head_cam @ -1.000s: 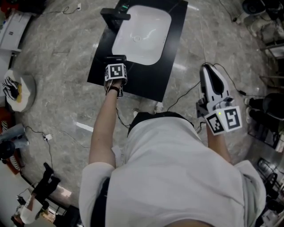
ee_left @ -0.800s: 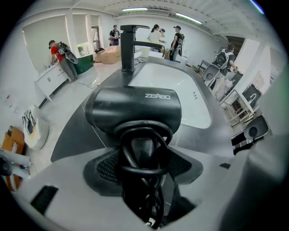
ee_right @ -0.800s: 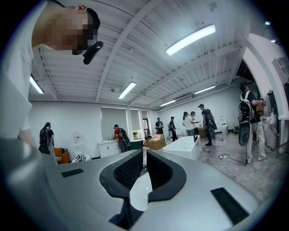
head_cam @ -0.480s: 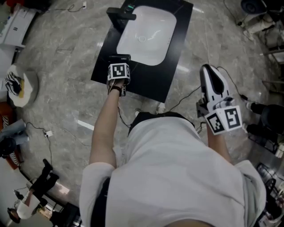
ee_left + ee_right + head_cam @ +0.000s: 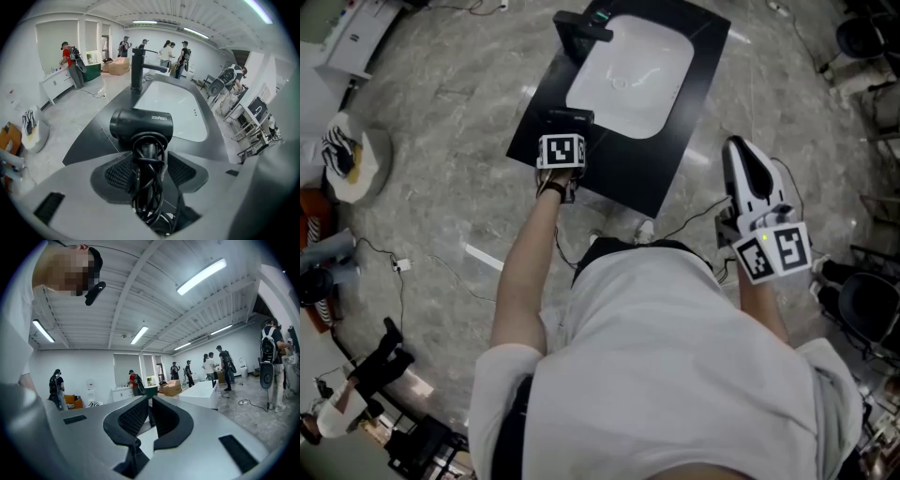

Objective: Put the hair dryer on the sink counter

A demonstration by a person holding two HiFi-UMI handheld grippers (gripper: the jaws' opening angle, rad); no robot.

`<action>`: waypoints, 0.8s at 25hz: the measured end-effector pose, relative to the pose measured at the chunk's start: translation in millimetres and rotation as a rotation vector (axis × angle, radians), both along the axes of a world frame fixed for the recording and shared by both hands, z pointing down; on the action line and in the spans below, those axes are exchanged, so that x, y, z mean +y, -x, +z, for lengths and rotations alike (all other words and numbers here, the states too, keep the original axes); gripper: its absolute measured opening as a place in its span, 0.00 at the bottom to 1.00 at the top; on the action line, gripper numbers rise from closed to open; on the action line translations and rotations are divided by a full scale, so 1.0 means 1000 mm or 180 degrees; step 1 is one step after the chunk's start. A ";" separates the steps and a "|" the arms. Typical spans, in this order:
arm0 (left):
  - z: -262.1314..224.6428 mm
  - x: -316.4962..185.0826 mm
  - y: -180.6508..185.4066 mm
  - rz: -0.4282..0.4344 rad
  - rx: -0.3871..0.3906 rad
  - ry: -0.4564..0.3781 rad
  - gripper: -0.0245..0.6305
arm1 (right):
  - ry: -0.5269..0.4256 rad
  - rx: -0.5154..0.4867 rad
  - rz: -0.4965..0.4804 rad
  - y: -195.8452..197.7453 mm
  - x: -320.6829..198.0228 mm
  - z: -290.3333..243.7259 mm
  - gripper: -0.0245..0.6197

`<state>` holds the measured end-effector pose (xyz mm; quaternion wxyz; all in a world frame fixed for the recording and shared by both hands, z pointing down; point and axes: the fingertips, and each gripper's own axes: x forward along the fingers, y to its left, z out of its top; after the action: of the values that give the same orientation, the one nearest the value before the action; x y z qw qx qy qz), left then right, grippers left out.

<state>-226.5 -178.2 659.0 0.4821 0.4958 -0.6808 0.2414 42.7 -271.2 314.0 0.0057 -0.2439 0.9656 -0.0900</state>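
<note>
Over the last second the left gripper (image 5: pixel 149 171) had stayed at the near left corner of the counter (image 5: pixel 661 178) while the head view swung a little. Its jaws, spread to their widest a second before, were closing. The dryer (image 5: pixel 140 124) was between them, with the pads close on either side of its handle but not plainly pressing on it. The dryer seemed to lie on the counter already, just left of the basin (image 5: pixel 633 80) and nearer than the faucet (image 5: pixel 137 70). The placing therefore looked done or nearly so, and the closing jaws suggested a fresh grip to shift it, though that was only a guess. The dryer was matt black, its short barrel lying crosswise with pale lettering on the side, its handle pointing back toward the gripper and wound with loops of black cord. The right gripper (image 5: pixel 149 416) was off to the right, away from the counter, its jaws all but together on nothing.
</note>
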 end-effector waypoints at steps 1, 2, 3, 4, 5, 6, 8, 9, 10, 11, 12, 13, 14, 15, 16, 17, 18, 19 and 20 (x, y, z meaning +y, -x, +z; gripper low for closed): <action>-0.005 -0.001 0.004 -0.0009 -0.0065 -0.0082 0.39 | 0.0000 -0.0006 -0.0027 0.002 0.001 0.000 0.11; -0.010 -0.002 0.007 -0.0010 -0.0131 -0.0159 0.38 | -0.0001 -0.0015 -0.0055 0.004 0.003 0.001 0.11; -0.014 0.001 0.007 -0.0022 -0.0133 -0.0174 0.37 | -0.0005 -0.0024 -0.0084 0.005 0.006 0.001 0.11; -0.014 0.009 0.002 -0.0054 -0.0061 -0.0115 0.36 | -0.0011 -0.0034 -0.0111 0.007 0.008 0.000 0.11; -0.014 0.015 -0.002 -0.0086 -0.0001 -0.0067 0.35 | -0.0017 -0.0044 -0.0137 0.008 0.011 0.000 0.11; -0.016 0.018 -0.002 -0.0102 0.0001 -0.0084 0.34 | -0.0023 -0.0055 -0.0163 0.009 0.013 -0.001 0.11; -0.021 0.017 0.000 -0.0099 -0.0065 -0.0211 0.32 | -0.0034 -0.0078 -0.0213 0.011 0.018 -0.002 0.11; -0.024 0.015 0.002 -0.0093 -0.0112 -0.0284 0.31 | -0.0040 -0.0084 -0.0235 0.011 0.020 -0.002 0.11; -0.026 0.016 0.004 -0.0093 -0.0167 -0.0342 0.30 | -0.0045 -0.0086 -0.0254 0.011 0.021 -0.002 0.11; -0.029 0.017 0.005 -0.0102 -0.0213 -0.0381 0.30 | -0.0049 -0.0086 -0.0272 0.010 0.023 -0.002 0.11; -0.031 0.020 0.006 -0.0122 -0.0233 -0.0398 0.29 | -0.0052 -0.0086 -0.0289 0.010 0.025 -0.002 0.11; -0.032 0.025 0.004 -0.0150 -0.0228 -0.0394 0.27 | -0.0055 -0.0087 -0.0305 0.009 0.026 -0.002 0.11; -0.032 0.030 0.002 -0.0185 -0.0201 -0.0371 0.26 | -0.0057 -0.0087 -0.0322 0.009 0.028 -0.002 0.11; -0.032 0.035 0.000 -0.0218 -0.0172 -0.0349 0.25 | -0.0057 -0.0088 -0.0338 0.009 0.029 -0.002 0.11; -0.032 0.039 -0.002 -0.0239 -0.0156 -0.0349 0.23 | -0.0055 -0.0089 -0.0356 0.009 0.031 -0.001 0.11; -0.032 0.042 -0.003 -0.0247 -0.0146 -0.0370 0.21 | -0.0052 -0.0092 -0.0373 0.010 0.033 -0.001 0.11; -0.032 0.045 -0.004 -0.0254 -0.0137 -0.0400 0.19 | -0.0049 -0.0095 -0.0388 0.010 0.035 0.000 0.11; -0.033 0.047 -0.005 -0.0266 -0.0130 -0.0429 0.18 | -0.0047 -0.0098 -0.0402 0.010 0.037 0.000 0.11; -0.034 0.050 -0.006 -0.0283 -0.0126 -0.0455 0.16 | -0.0045 -0.0101 -0.0415 0.010 0.039 -0.001 0.11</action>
<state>-220.4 -128.5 625.2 0.4422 0.4933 -0.7271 0.1803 32.8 -232.3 313.5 0.0167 -0.1791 0.9798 -0.0873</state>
